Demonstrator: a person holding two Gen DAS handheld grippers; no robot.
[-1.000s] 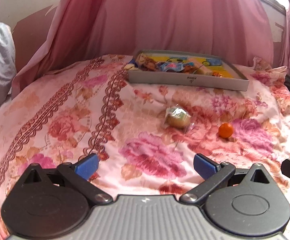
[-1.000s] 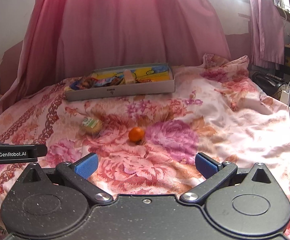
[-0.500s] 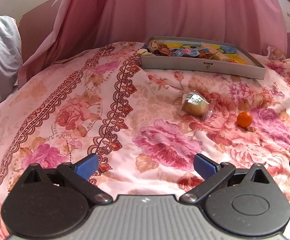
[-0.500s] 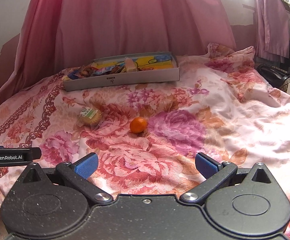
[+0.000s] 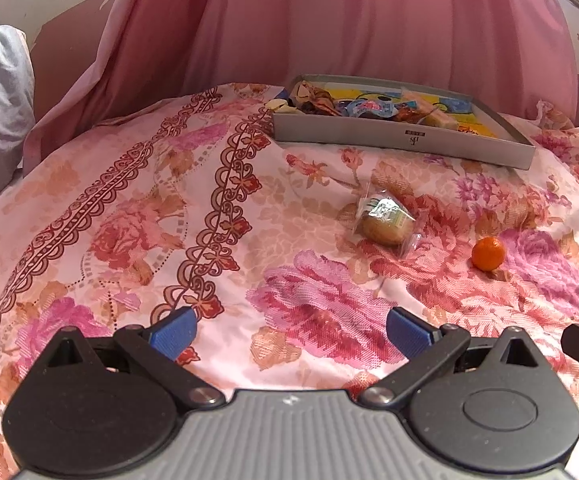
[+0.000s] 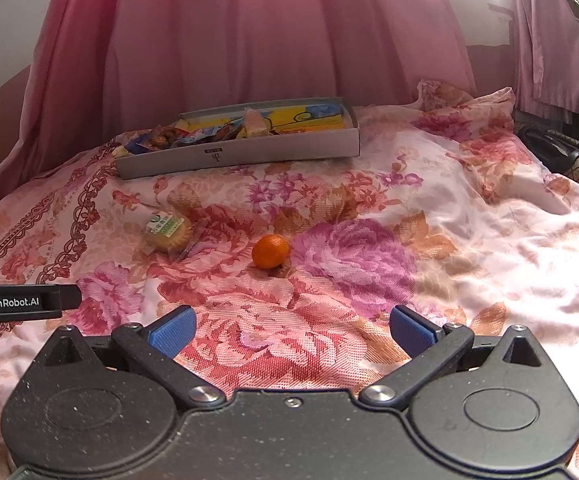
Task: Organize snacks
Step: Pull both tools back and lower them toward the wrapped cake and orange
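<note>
Both claws nearer now, left claw (image 5: 289, 330) and right claw (image 6: 291, 330) spread wide (empty), before wrapped cake (image 5: 387, 224) and orange (image 6: 270, 251)

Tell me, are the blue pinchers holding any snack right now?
No. The left gripper and right gripper are both open and empty. The orange and wrapped cake lie on the bedspread.

Open bedspread (image 6: 469, 248) beside tangerine (image 6: 270, 251)
</note>
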